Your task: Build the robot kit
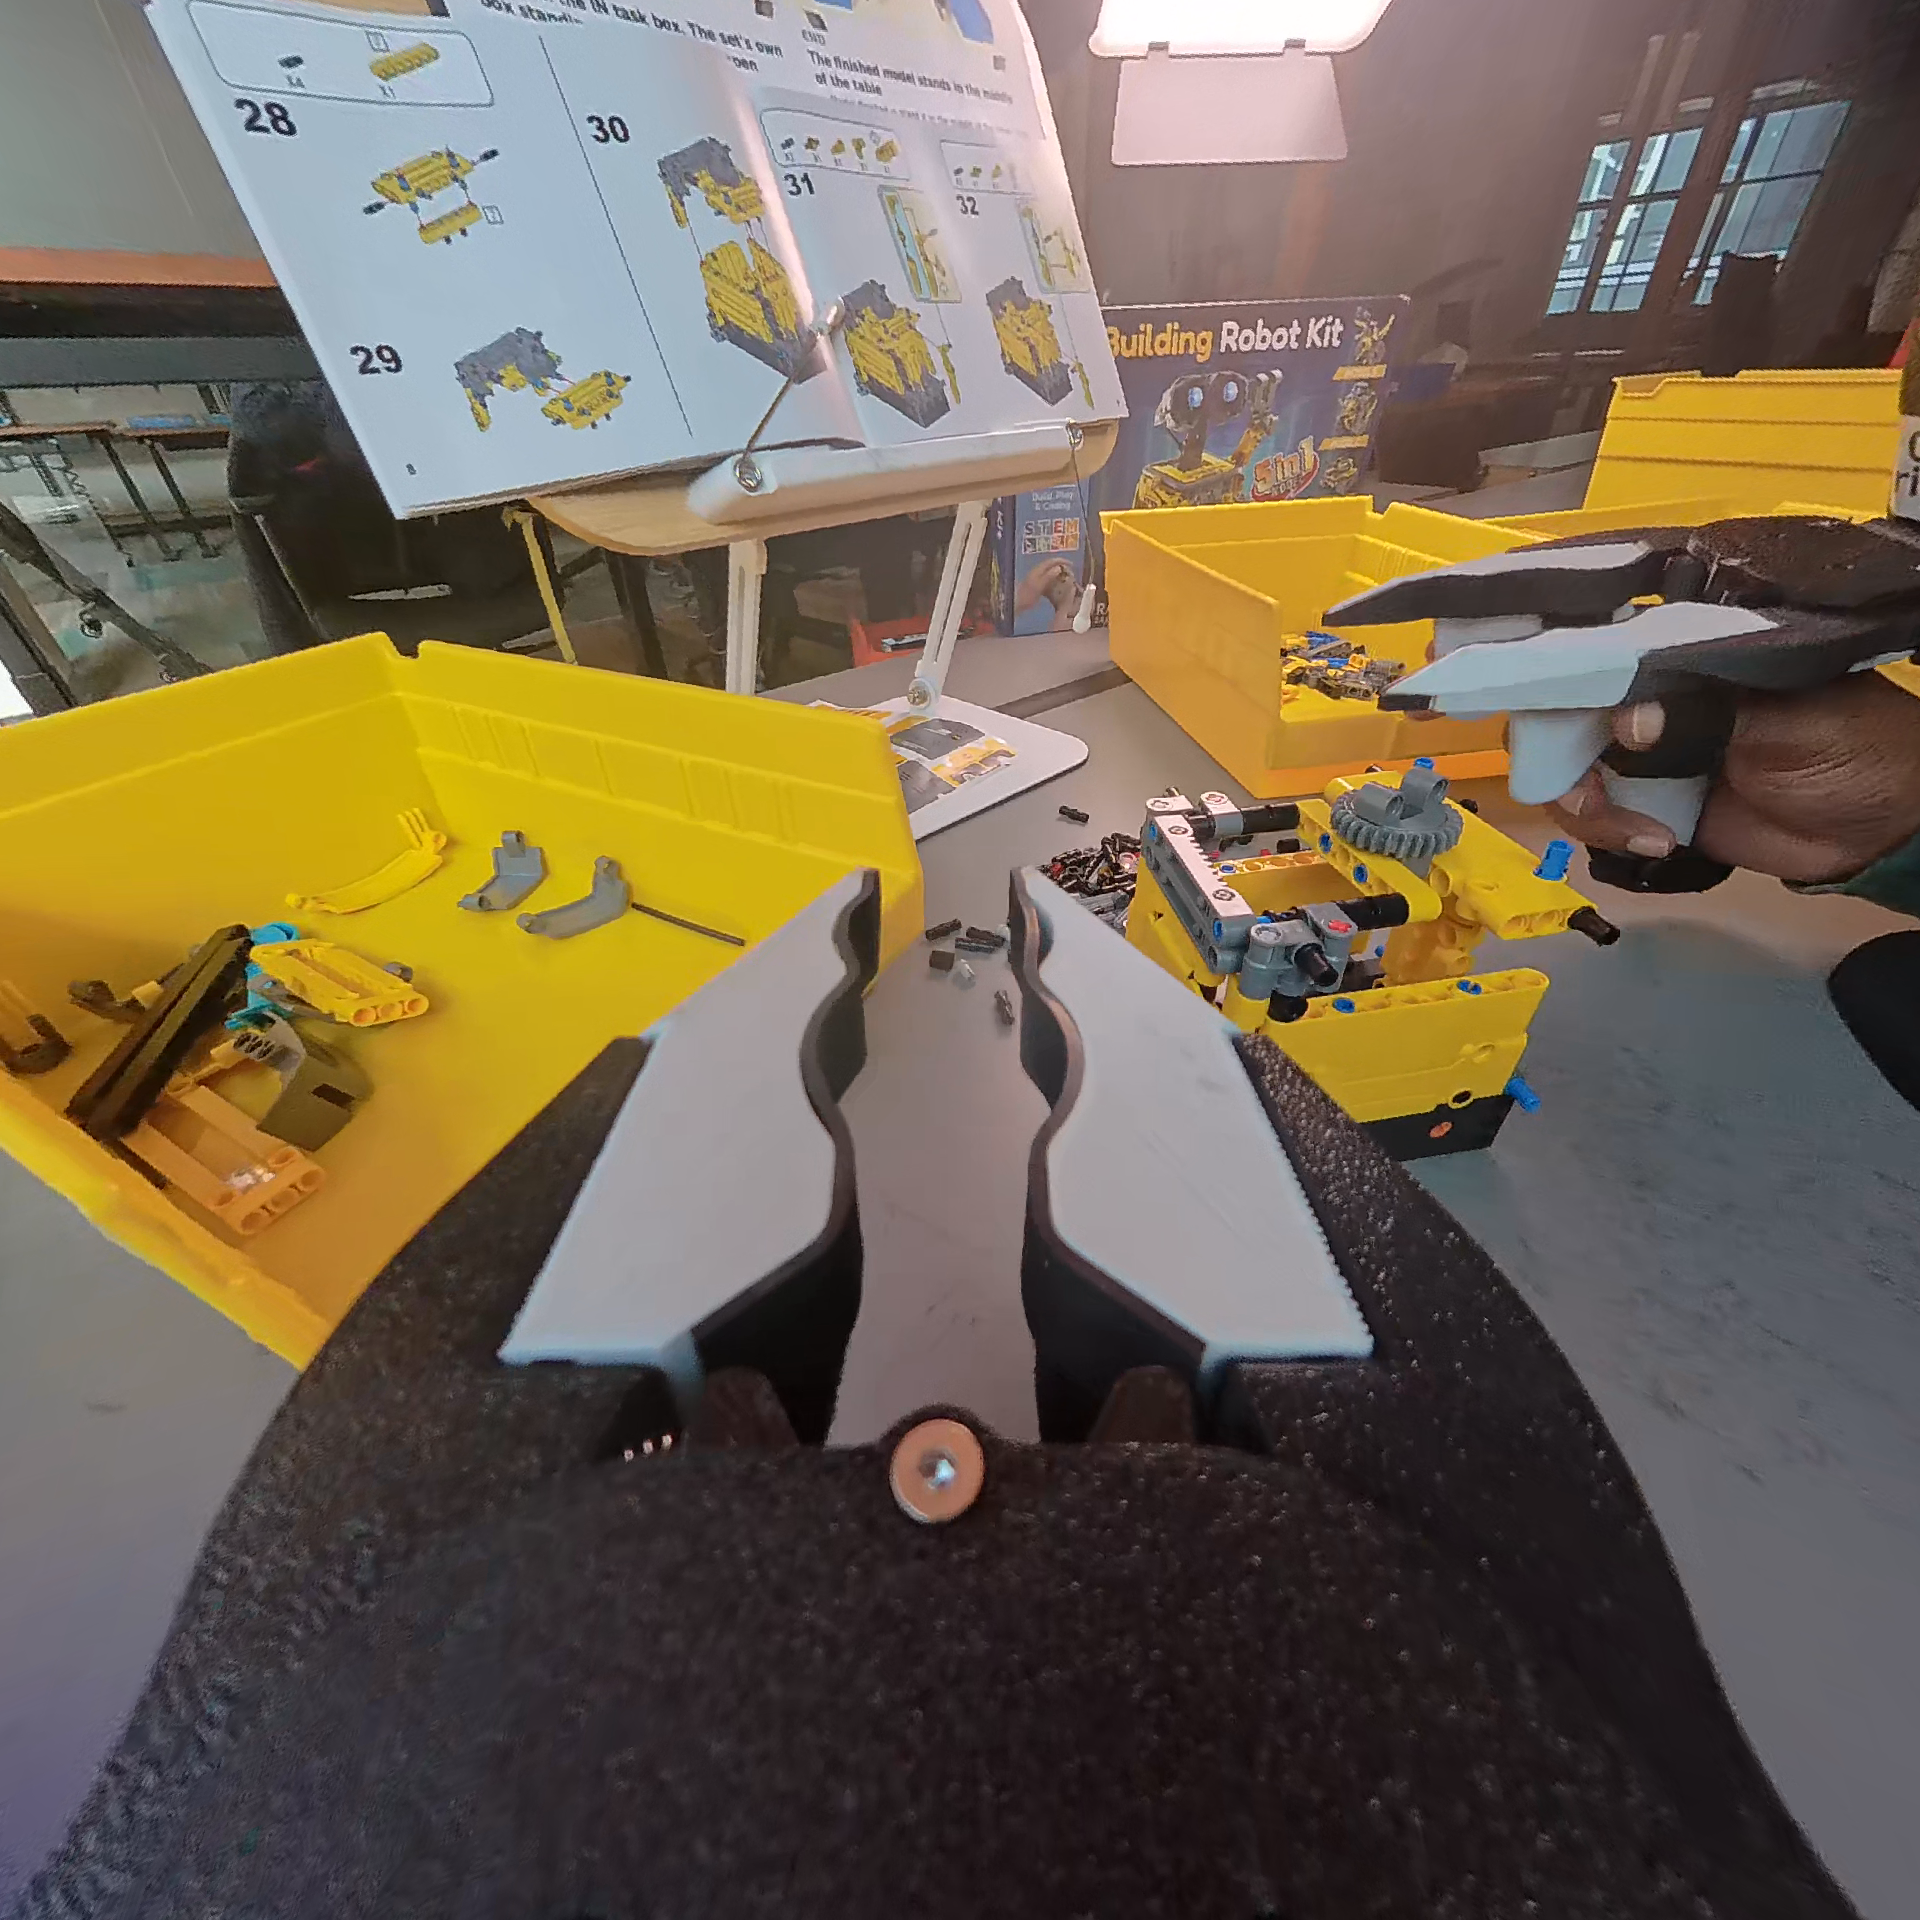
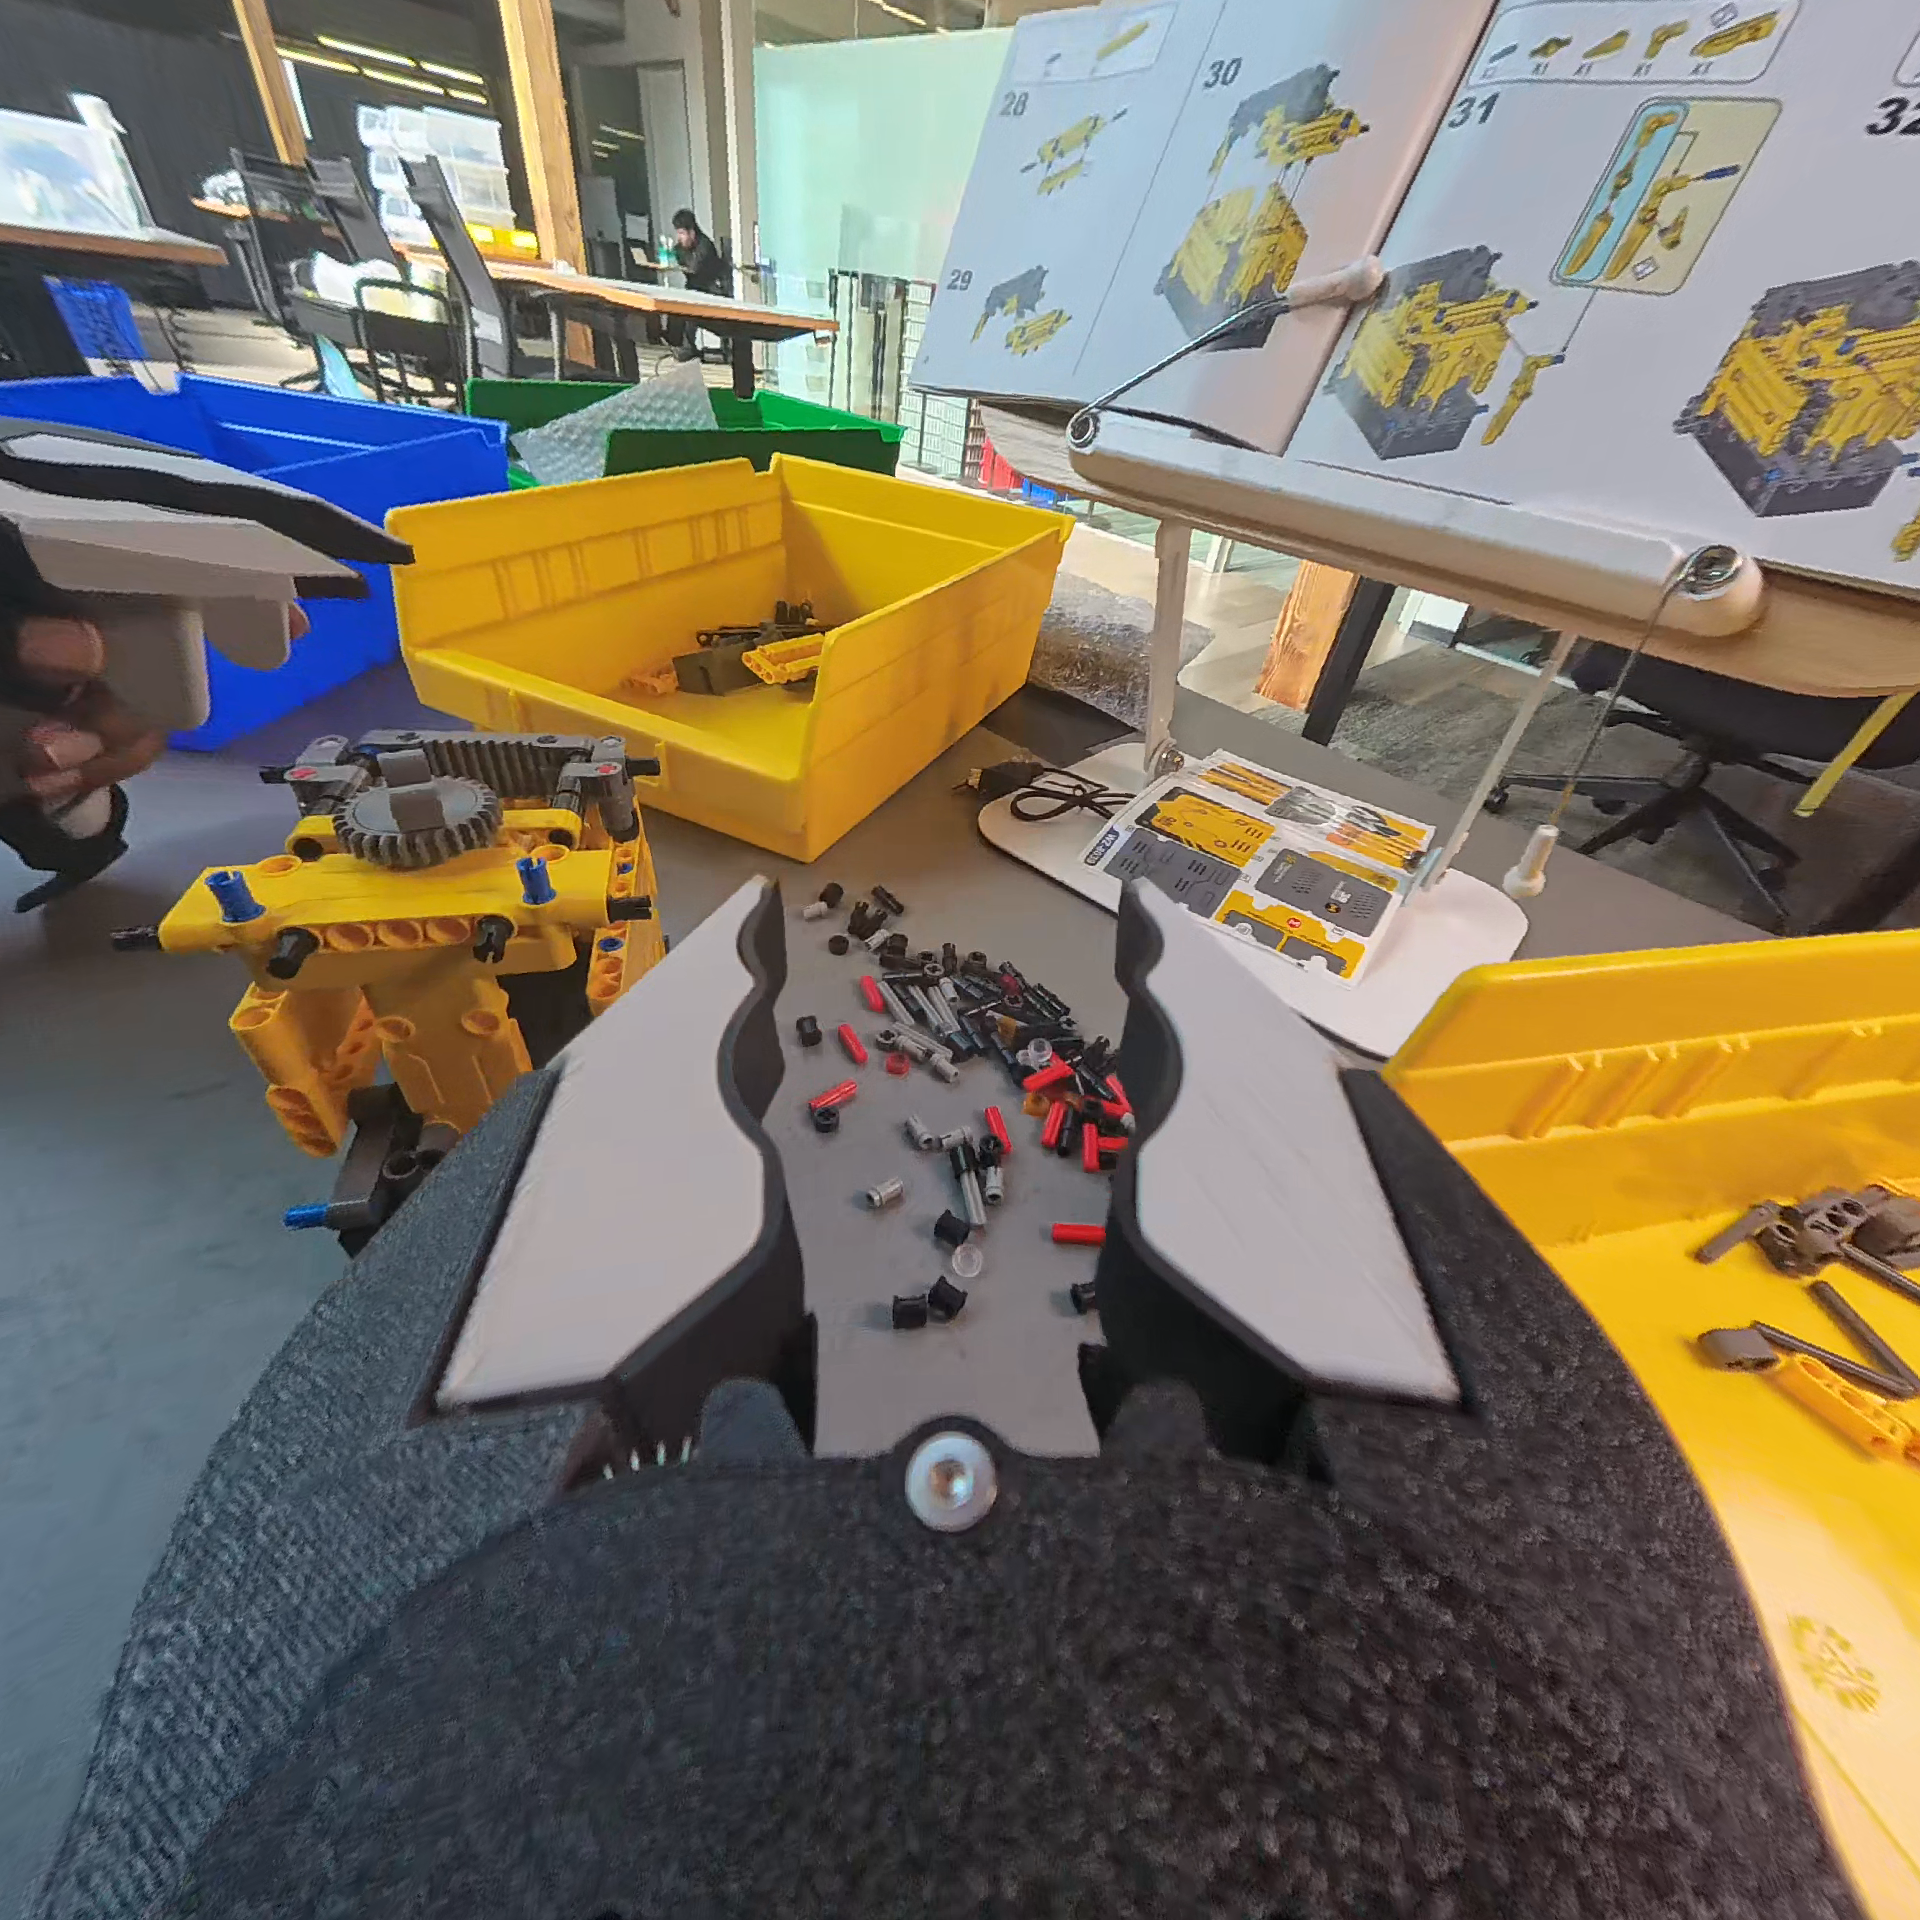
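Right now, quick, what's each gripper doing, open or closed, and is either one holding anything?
Left gripper: open, holding nothing, above the table beside the yellow model.
Right gripper: open, holding nothing, over the loose pins.

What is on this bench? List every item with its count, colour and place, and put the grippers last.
Brick model: one, yellow with grey gears, on the grey table left of the pin pile.
Loose pins: a pile, too many to count, black, red and grey, on the table under the right gripper.
Parts bins: three yellow; one left of the model, one behind it, one at the right gripper's side.
Instruction booklet: one, white, open on a stand.
Kit box: one, blue, behind the stand.
Sticker sheet: one, on the stand's base.
Left gripper: open, empty, above scattered pins.
Right gripper: open, empty, above the pile.
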The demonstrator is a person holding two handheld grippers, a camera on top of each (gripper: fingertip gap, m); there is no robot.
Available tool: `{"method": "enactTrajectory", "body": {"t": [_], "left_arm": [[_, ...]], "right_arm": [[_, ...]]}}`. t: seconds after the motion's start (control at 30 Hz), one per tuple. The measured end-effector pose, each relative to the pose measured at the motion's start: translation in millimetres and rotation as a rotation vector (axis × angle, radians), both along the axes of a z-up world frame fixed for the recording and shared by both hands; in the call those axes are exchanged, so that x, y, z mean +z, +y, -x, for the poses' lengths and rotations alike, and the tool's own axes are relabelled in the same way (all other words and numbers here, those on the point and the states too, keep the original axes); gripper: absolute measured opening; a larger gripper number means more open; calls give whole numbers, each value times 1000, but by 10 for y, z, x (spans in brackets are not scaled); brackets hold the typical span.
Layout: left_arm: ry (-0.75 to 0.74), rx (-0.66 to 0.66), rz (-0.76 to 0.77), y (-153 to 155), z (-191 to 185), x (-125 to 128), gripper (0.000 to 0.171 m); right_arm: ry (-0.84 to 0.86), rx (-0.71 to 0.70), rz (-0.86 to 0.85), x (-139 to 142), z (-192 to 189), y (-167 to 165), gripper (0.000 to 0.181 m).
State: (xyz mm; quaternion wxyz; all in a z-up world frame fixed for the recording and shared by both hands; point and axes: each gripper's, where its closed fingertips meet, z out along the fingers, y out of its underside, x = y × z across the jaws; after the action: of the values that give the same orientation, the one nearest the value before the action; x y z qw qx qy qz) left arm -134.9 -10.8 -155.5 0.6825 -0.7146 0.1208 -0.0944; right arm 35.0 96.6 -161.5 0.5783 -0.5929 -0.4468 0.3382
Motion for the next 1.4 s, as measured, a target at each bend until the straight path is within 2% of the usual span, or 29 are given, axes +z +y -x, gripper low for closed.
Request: {"method": "enactTrajectory", "body": {"t": [0.07,0.2,0.27,0.37,0.47,0.6,0.7,0.83,0.97,1.4], "left_arm": [[-3,11,-2,1,24,6,23],[-1,17,7,-3,39,4,23],[-3,19,13,-1,47,-6,23],[-14,22,14,-2,65,-4,24],[-21,23,7,-17,76,22,24],[-28,36,17,-8,122,-4,23],[-44,39,30,3,145,-27,23],[-49,34,27,0,147,-17,24],[-68,27,33,2,147,-21,24],[-89,18,53,15,150,-58,24]], "right_arm": [[10,12,25,-6,15,-7,59],[71,-61,17,219,25,222,28],[85,-120,-24,432,74,414,19],[150,-176,-107,893,207,693,9],[209,-206,-140,1298,414,969,6],[204,-233,-197,1614,818,1351,5],[143,-235,-189,1645,1129,1643,9],[84,-261,-177,1569,1317,1881,9],[51,-285,-186,1472,1348,1962,6],[52,-295,-232,1551,1280,2006,2]]}}
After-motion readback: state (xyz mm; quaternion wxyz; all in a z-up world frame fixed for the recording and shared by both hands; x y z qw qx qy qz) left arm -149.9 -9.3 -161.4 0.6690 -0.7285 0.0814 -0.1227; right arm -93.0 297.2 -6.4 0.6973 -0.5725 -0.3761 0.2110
